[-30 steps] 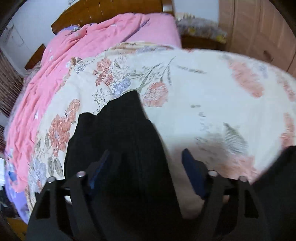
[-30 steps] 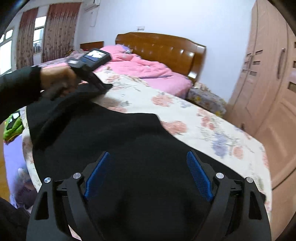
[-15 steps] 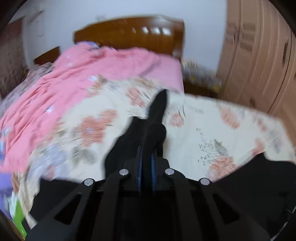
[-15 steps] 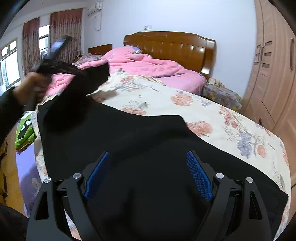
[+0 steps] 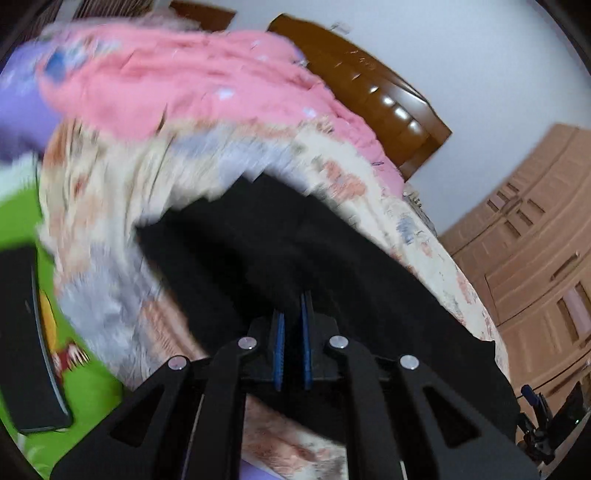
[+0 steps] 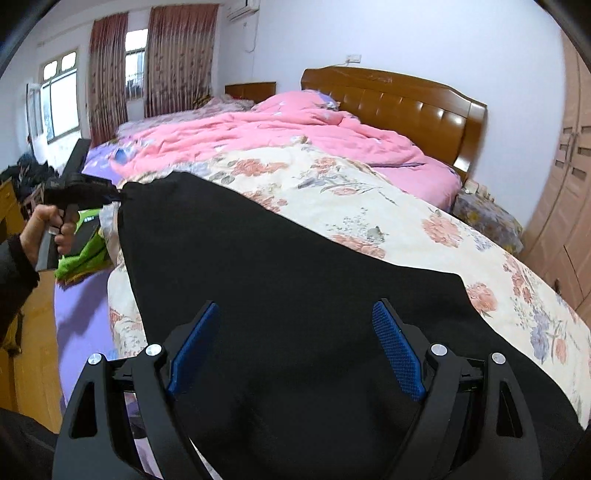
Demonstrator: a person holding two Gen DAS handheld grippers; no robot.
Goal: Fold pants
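Black pants (image 6: 295, 266) lie across a cream quilt (image 6: 369, 199) strewn with coral flowers (some lilac too), beside a pink duvet (image 6: 280, 133).

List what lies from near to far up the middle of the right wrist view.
right gripper → black pants → floral quilt → pink duvet → wooden headboard → white wall
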